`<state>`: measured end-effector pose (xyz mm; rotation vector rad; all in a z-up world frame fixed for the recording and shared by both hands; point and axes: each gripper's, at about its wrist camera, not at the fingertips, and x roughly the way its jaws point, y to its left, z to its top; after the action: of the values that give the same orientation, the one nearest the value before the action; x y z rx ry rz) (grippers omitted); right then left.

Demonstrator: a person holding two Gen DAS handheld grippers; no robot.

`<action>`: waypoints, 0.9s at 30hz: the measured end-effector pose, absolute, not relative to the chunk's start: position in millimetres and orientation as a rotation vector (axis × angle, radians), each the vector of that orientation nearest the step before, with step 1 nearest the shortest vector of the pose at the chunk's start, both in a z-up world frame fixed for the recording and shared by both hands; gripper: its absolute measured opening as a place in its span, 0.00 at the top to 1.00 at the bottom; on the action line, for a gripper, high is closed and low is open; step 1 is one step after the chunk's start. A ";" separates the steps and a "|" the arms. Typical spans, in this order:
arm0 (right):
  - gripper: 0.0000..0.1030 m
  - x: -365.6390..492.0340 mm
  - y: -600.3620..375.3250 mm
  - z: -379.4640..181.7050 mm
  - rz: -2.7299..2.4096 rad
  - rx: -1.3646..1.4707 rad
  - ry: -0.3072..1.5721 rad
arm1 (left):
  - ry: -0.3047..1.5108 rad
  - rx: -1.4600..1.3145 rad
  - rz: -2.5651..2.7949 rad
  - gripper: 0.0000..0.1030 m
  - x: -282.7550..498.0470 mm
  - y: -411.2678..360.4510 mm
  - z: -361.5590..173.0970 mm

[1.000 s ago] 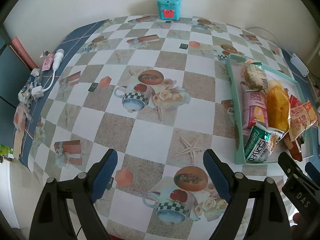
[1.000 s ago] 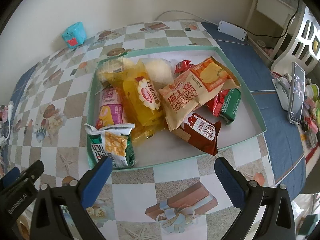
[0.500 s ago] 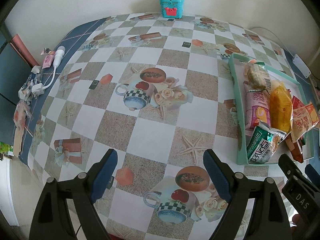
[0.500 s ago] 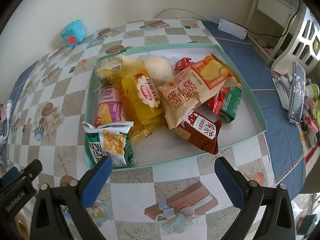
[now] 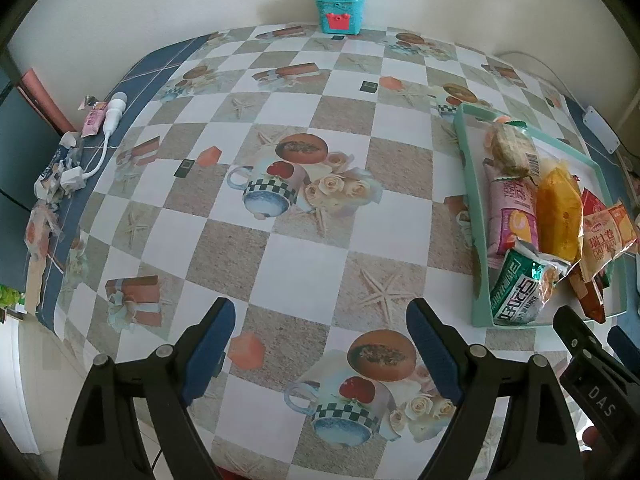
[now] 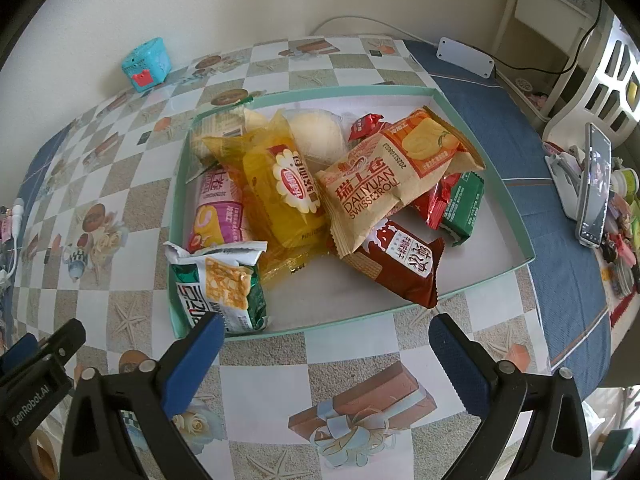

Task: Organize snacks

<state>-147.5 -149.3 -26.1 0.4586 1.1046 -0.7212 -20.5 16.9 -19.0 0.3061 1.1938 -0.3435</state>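
A mint-green tray (image 6: 516, 220) holds several snack packs: a green-white pack (image 6: 220, 292) at the near left corner, a pink roll pack (image 6: 216, 212), a yellow pack (image 6: 288, 192), an orange Swiss roll pack (image 6: 384, 176), a brown wafer pack (image 6: 400, 264) and a green pack (image 6: 464, 204). My right gripper (image 6: 324, 328) is open and empty, just in front of the tray's near rim. My left gripper (image 5: 320, 320) is open and empty over the bare checkered tablecloth, left of the tray (image 5: 466, 168).
A teal toy box (image 5: 340, 10) stands at the table's far edge by the wall. A white cable and wrappers (image 5: 80, 160) lie at the left edge. A phone on a stand (image 6: 592, 192) and clutter sit to the right. A white power strip (image 6: 466, 58) lies behind the tray.
Both grippers have eased back and the views shifted slightly; the tray sits a little farther from the right gripper. Nothing was grasped or moved.
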 end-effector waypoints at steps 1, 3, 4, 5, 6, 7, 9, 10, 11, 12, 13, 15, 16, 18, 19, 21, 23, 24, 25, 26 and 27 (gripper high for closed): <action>0.00 -147.4 -149.2 -26.1 -0.721 0.459 1.105 | 1.194 0.305 -0.345 0.15 -20.5 16.9 -19.0; 0.00 -147.4 -149.3 -26.2 -0.721 0.459 1.105 | 1.195 0.301 -0.349 0.15 -20.5 17.1 -18.7; 0.00 -147.5 -149.2 -26.4 -0.721 0.459 1.105 | 1.195 0.300 -0.350 0.15 -20.3 16.7 -18.6; 0.00 -147.4 -149.3 -26.3 -0.721 0.459 1.106 | 1.195 0.299 -0.350 0.15 -20.4 16.6 -18.6; 0.00 -146.8 -149.6 -25.7 -0.721 0.458 1.105 | 1.195 0.300 -0.349 0.15 -20.4 16.6 -18.6; 0.00 -147.1 -149.5 -26.1 -0.721 0.458 1.106 | 1.196 0.301 -0.349 0.15 -20.2 16.6 -18.7; 0.00 -147.5 -148.8 -27.9 -0.720 0.458 1.107 | 1.199 0.299 -0.349 0.15 -20.1 16.9 -18.8; 0.00 -147.8 -148.7 -28.1 -0.720 0.458 1.107 | 1.200 0.298 -0.349 0.15 -19.8 17.1 -19.0; 0.00 -148.0 -148.1 -28.8 -0.720 0.458 1.108 | 1.201 0.297 -0.349 0.15 -19.9 17.3 -18.9; 0.00 -147.6 -148.5 -28.3 -0.721 0.458 1.107 | 1.201 0.296 -0.349 0.15 -19.9 17.3 -18.9; 0.00 -148.1 -148.4 -28.7 -0.721 0.459 1.107 | 1.201 0.296 -0.349 0.15 -19.6 17.3 -19.0; 0.00 -147.7 -148.7 -28.5 -0.722 0.460 1.108 | 1.202 0.295 -0.350 0.15 -19.4 17.5 -19.3; 0.00 -148.2 -148.2 -29.4 -0.722 0.461 1.109 | 1.202 0.296 -0.350 0.15 -19.4 17.5 -19.4; 0.00 -148.2 -147.6 -30.0 -0.722 0.461 1.111 | 1.203 0.295 -0.349 0.15 -19.5 17.5 -19.1; 0.00 -148.0 -147.6 -30.1 -0.722 0.461 1.111 | 1.203 0.294 -0.349 0.15 -19.3 17.4 -19.4; 0.00 -147.8 -147.6 -29.8 -0.720 0.459 1.113 | 1.204 0.295 -0.349 0.15 -19.5 17.2 -19.8; 0.00 -146.8 -148.4 -29.6 -0.718 0.458 1.116 | 1.203 0.295 -0.350 0.15 -19.2 17.3 -19.9; 0.00 -146.6 -148.7 -29.6 -0.717 0.458 1.117 | 1.203 0.295 -0.350 0.15 -19.2 17.3 -19.9; 0.00 -146.5 -149.0 -29.7 -0.716 0.458 1.118 | 1.203 0.295 -0.350 0.15 -19.0 17.2 -20.0; 0.00 -146.4 -149.2 -29.8 -0.716 0.459 1.118 | 1.203 0.295 -0.350 0.15 -19.1 17.2 -20.1; 0.00 -146.1 -149.5 -29.8 -0.716 0.459 1.119 | 1.204 0.295 -0.349 0.15 -19.1 17.1 -20.1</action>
<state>-146.1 -149.5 -29.8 0.4589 1.1187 -0.7159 -19.1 17.1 -20.1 0.2951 1.2041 -0.3491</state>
